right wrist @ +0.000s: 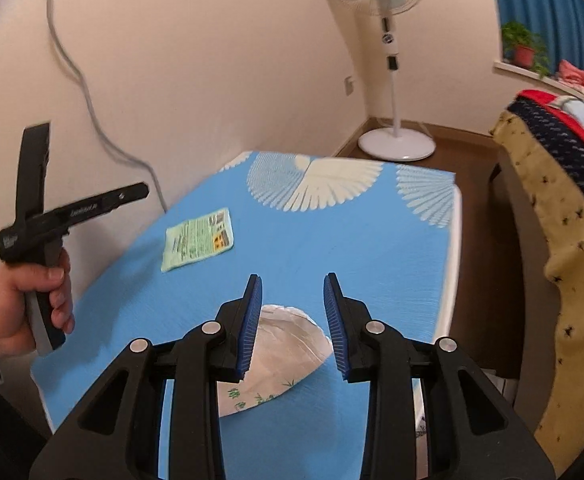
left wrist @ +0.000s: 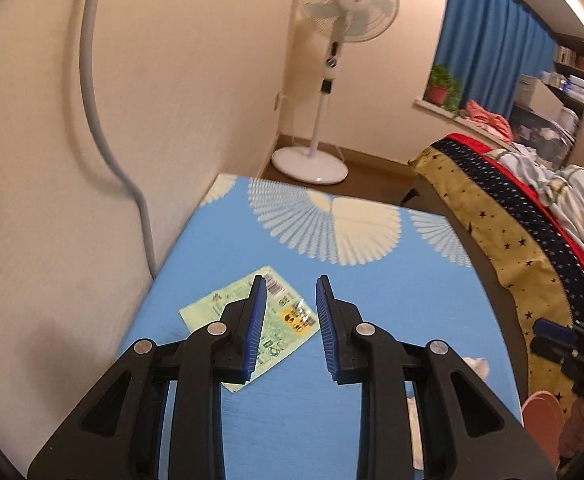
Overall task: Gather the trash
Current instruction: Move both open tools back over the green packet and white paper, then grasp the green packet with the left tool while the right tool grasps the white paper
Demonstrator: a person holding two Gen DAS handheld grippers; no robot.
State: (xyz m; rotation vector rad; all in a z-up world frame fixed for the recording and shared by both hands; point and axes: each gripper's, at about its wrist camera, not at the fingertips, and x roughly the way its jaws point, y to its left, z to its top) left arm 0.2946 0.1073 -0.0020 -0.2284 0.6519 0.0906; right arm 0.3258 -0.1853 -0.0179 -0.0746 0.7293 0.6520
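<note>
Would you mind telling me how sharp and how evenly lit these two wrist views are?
Left wrist view: warm indoor light, fisheye bending the wall and cable; the green wrapper reads fairly sharp, the tablecloth pattern slightly smeared. Right wrist view: same warm cast, dark vignette at the corners; the left hand and green wrapper are motion-blurred.

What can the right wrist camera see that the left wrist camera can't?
Only the right wrist view shows the hand holding the left gripper, and the whole white wrapper under the right gripper.

Only the left wrist view shows the shelves past the curtain, with the left gripper's open jaws over the green wrapper.

Both show the blue table, the green wrapper, the fan and the bed.
</note>
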